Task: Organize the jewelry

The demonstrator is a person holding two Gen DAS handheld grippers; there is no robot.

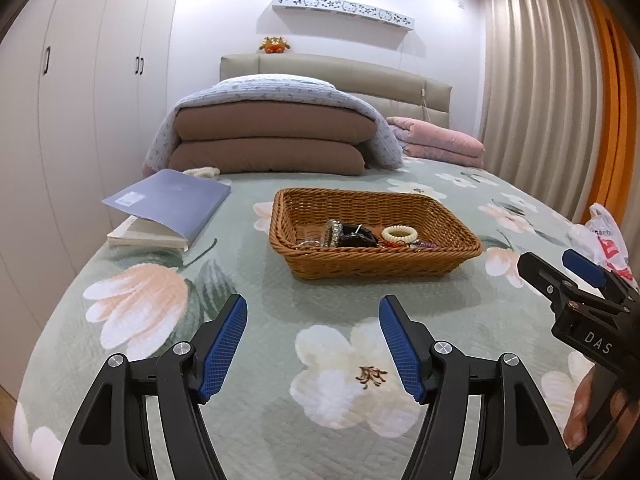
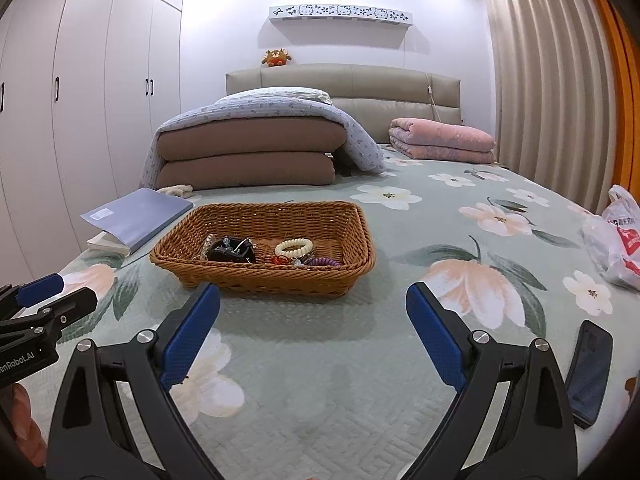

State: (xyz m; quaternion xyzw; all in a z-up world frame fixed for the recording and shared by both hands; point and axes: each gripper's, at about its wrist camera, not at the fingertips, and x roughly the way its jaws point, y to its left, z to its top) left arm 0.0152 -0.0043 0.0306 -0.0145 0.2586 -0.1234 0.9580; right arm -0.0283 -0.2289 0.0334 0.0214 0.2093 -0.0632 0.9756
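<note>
This is a home bedroom. A wide bed [image 2: 320, 360] under a green floral quilt fills the view, with a padded beige headboard [image 2: 360, 80] at twelve o'clock and a small plush toy [image 2: 276, 57] perched on it. Folded brown bedding [image 2: 248, 152] and a pink blanket [image 2: 440, 138] lie before the headboard. White wardrobes [image 2: 80, 80] stand at ten o'clock, pleated curtains [image 2: 552, 80] at two o'clock.

Glossy woven wicker basket [image 1: 372, 264] on matt quilted cloth bedspread [image 1: 280, 332]; ribbed blue rubbery fingers [image 1: 226, 344].
</note>
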